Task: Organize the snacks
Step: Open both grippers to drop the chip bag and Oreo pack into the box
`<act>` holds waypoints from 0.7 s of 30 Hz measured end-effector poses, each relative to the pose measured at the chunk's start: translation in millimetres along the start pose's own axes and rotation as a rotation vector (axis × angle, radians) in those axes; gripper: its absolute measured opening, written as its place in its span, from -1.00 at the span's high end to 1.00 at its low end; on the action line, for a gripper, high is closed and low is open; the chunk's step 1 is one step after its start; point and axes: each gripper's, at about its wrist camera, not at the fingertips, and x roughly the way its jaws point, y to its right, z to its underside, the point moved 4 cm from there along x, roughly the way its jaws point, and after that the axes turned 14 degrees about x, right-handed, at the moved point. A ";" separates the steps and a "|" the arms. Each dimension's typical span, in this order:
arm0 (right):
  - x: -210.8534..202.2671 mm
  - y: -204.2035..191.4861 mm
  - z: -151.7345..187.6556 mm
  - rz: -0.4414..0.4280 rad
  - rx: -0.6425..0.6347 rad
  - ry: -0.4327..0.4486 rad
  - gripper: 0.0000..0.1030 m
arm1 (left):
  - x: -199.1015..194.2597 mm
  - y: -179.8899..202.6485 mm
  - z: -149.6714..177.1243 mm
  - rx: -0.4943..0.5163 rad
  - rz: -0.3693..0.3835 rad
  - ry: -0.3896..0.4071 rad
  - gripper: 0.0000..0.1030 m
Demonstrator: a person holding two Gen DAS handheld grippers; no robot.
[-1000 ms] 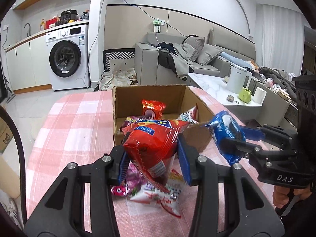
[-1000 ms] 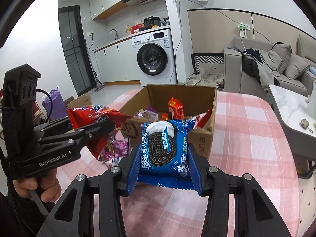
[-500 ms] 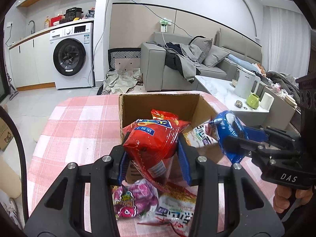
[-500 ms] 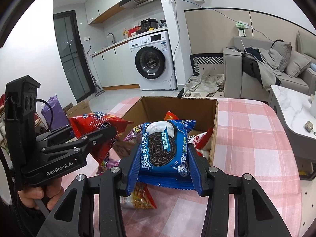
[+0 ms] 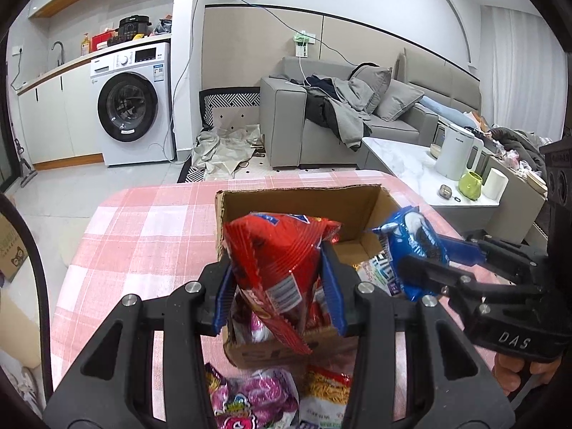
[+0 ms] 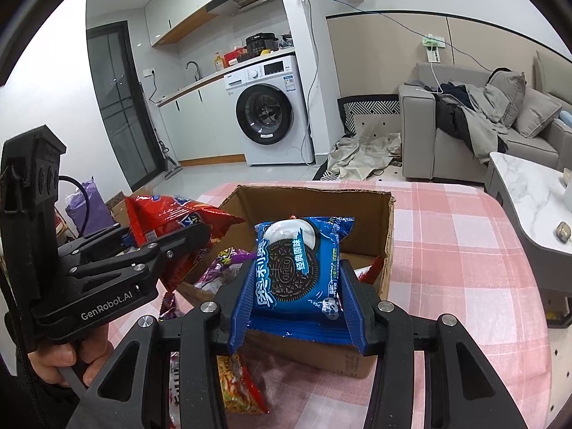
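My left gripper (image 5: 277, 286) is shut on a red snack bag (image 5: 279, 261) and holds it above the near edge of an open cardboard box (image 5: 304, 202) on a pink checked table. My right gripper (image 6: 295, 291) is shut on a blue Oreo pack (image 6: 295, 268) and holds it over the box (image 6: 314, 200). The Oreo pack (image 5: 411, 246) also shows in the left wrist view, over the box's right side. The red bag (image 6: 171, 221) shows at the left in the right wrist view. Several snacks lie inside the box.
Loose snack packs lie on the table in front of the box: a pink one (image 5: 250, 400) and an orange-and-white one (image 5: 327, 393). A washing machine (image 5: 130, 107), a grey sofa (image 5: 343, 114) and a low marble table (image 5: 414, 164) stand beyond the pink table (image 5: 143, 228).
Both grippers have risen and moved forward with their packs, from in front of the box to above it. The loose snacks now lie lower in view.
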 end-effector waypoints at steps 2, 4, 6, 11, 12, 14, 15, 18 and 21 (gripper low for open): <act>5.5 0.8 -1.8 0.003 -0.003 -0.006 0.11 | 7.5 -1.4 -2.4 0.001 -0.002 -0.005 0.22; 11.1 2.2 -3.4 0.005 0.001 -0.015 0.11 | 17.3 -3.3 -3.6 0.001 -0.004 -0.016 0.23; 16.3 2.9 -4.7 0.005 0.003 -0.024 0.11 | 25.7 -4.2 -3.8 0.002 -0.011 -0.023 0.25; 24.6 4.4 -6.1 0.010 -0.001 -0.034 0.11 | 41.7 -2.4 -6.4 0.015 -0.008 -0.034 0.29; 26.2 5.4 -6.7 0.012 -0.002 -0.036 0.11 | 45.7 -1.8 -6.7 0.022 -0.012 -0.037 0.29; 29.2 7.1 -7.9 0.016 0.000 -0.039 0.11 | 51.7 -0.9 -7.7 0.025 -0.014 -0.042 0.29; 31.4 8.5 -8.6 0.018 0.004 -0.041 0.11 | 56.3 -0.9 -7.2 0.024 -0.009 -0.051 0.29; 36.1 9.9 -10.8 0.023 0.012 -0.048 0.11 | 59.0 3.2 -5.9 0.020 0.001 -0.056 0.29; 34.4 8.4 -12.5 0.022 0.004 -0.039 0.03 | 57.7 3.3 -5.9 0.025 0.002 -0.052 0.28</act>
